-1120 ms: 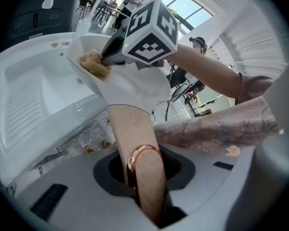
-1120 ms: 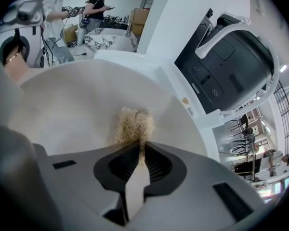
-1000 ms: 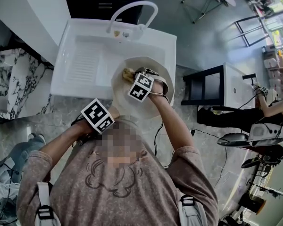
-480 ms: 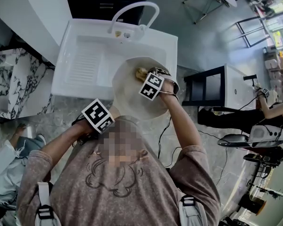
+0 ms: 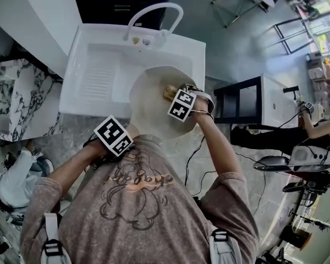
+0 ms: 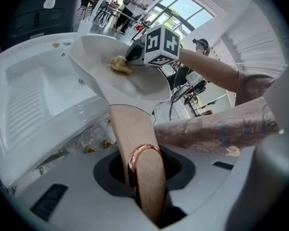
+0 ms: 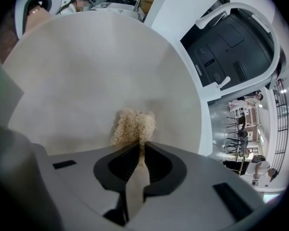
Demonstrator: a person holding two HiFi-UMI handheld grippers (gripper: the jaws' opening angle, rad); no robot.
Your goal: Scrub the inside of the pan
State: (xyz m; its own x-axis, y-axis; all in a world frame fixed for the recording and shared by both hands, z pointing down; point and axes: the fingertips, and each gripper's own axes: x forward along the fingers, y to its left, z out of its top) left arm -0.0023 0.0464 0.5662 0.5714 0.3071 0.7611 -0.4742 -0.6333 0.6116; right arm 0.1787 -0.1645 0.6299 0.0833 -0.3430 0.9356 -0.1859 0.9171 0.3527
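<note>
Now | left tool [image 6: 135, 159] holds pan [image 5: 148, 104] | right tool [image 7: 140, 154] clamps scrubber [image 7: 134, 126] inside | sink [image 5: 99, 75] below

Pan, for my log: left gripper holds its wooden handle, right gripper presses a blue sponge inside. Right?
No: the right gripper view shows the right gripper pressing a tan fibrous scrubber, not a blue sponge, inside the pan. The left gripper holds the wooden handle.

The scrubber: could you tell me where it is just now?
In the head view, the scrubber sits inside the pan, right of centre, pinched by the right gripper over the sink.
</note>
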